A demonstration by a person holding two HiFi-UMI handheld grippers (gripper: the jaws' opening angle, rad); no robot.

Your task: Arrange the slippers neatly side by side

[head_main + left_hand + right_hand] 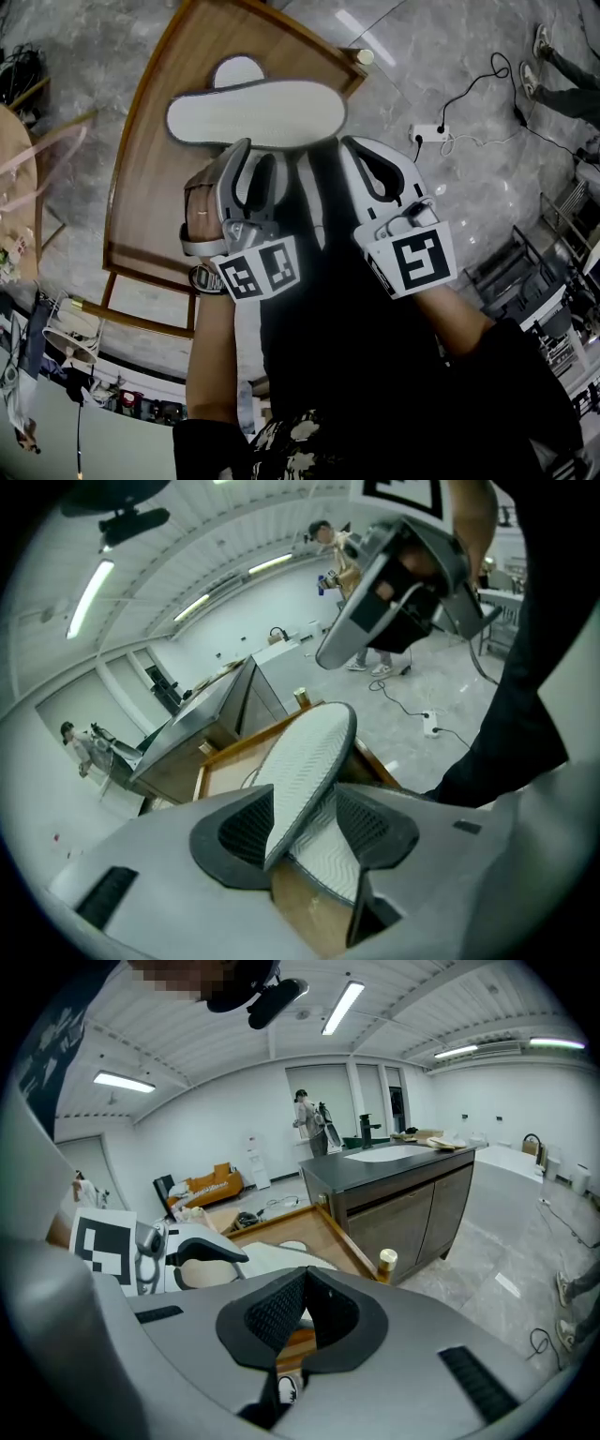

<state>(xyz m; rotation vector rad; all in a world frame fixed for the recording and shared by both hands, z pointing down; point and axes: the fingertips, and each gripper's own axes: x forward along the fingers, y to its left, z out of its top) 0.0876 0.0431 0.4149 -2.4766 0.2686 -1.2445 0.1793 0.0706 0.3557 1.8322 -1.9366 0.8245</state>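
The left gripper (255,159) (305,822) has its fingers spread wide, and a white slipper (253,112) (305,761) stands between them, tipped on its edge with the ribbed sole showing. It runs forward past the fingertips. The pads do not seem to press on it, so I judge that nothing is gripped. A second slipper (328,860) lies under it, low between the same fingers, tread up. Both sit on the wooden surface (150,187). One leaning across the other is likely why the fingers straddle this spot: the pair is stacked, not yet side by side.

The right gripper (375,159) (302,1312) has its fingers pressed together with nothing between them. It sits beside the left one, probably just kept clear.

No brand or writing can be read on the slippers. The marker cubes (417,261) carry only black-and-white square patterns.
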